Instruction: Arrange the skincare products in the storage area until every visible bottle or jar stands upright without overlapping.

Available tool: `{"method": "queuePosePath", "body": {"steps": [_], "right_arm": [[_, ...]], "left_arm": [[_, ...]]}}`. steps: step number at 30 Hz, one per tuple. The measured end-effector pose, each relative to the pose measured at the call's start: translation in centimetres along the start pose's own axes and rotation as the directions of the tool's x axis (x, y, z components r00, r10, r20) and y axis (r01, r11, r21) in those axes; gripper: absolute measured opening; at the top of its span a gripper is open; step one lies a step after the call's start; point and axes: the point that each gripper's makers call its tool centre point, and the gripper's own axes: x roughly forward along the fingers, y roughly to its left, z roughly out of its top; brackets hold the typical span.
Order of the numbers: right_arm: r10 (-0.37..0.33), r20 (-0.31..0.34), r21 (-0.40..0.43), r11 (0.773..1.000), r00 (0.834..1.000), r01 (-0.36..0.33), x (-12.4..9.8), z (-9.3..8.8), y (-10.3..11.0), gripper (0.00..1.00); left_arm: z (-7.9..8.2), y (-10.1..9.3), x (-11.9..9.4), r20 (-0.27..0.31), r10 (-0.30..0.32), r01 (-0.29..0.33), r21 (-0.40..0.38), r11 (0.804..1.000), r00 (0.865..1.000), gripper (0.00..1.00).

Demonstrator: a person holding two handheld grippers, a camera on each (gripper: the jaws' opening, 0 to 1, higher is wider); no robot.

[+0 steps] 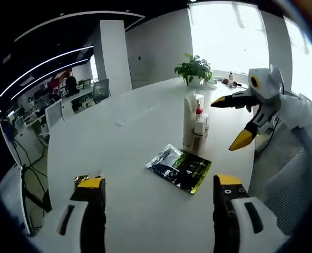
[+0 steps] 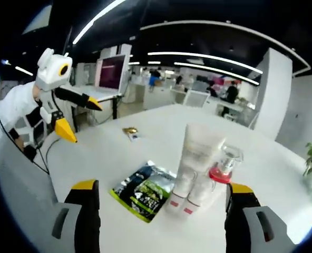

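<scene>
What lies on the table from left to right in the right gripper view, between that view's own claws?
Small gold-wrapped item → dark green sachet → tall white tube → clear bottle with red collar. The two small tubes in front of the tall one overlap it, so they are left out.

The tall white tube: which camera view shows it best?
The right gripper view: the tall white tube stands close and large, between that gripper's open jaws. In the left gripper view the tube is farther, small, with smaller bottles beside it.
</scene>
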Motion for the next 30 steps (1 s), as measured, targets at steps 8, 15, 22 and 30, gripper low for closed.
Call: {"method": "queuePosePath", "body": {"steps": [8, 15, 22, 30], "right_arm": [[-0.027, -0.011, 0.018, 0.999, 1.0, 0.027, -1.0, -0.6, -0.5, 0.99], [-0.053, -0.048, 0.028, 0.998, 0.997, 0.054, -1.4, -1.3, -0.8, 0.99], [-0.046, -0.074, 0.025, 0.999, 0.996, 0.048, -1.5, -1.9, -0.2, 0.99], [-0.054, -0.091, 0.037, 0.998, 0.994, 0.058, -1.4, -2.4, 0.0, 1.0]], "left_arm": [[-0.1, 0.0, -0.9, 0.022, 0.022, -0.021, -0.015, 1.0, 1.0, 0.85], [0.0, 0.4, -1.4, 0.055, 0.021, -0.019, -0.042, 0.999, 0.998, 0.89], [-1.0, 1.1, -1.8, 0.058, 0.034, -0.032, -0.036, 0.999, 0.998, 0.91], [-1.9, 1.0, -1.8, 0.071, 0.018, -0.013, -0.073, 0.997, 0.997, 0.99]]}}
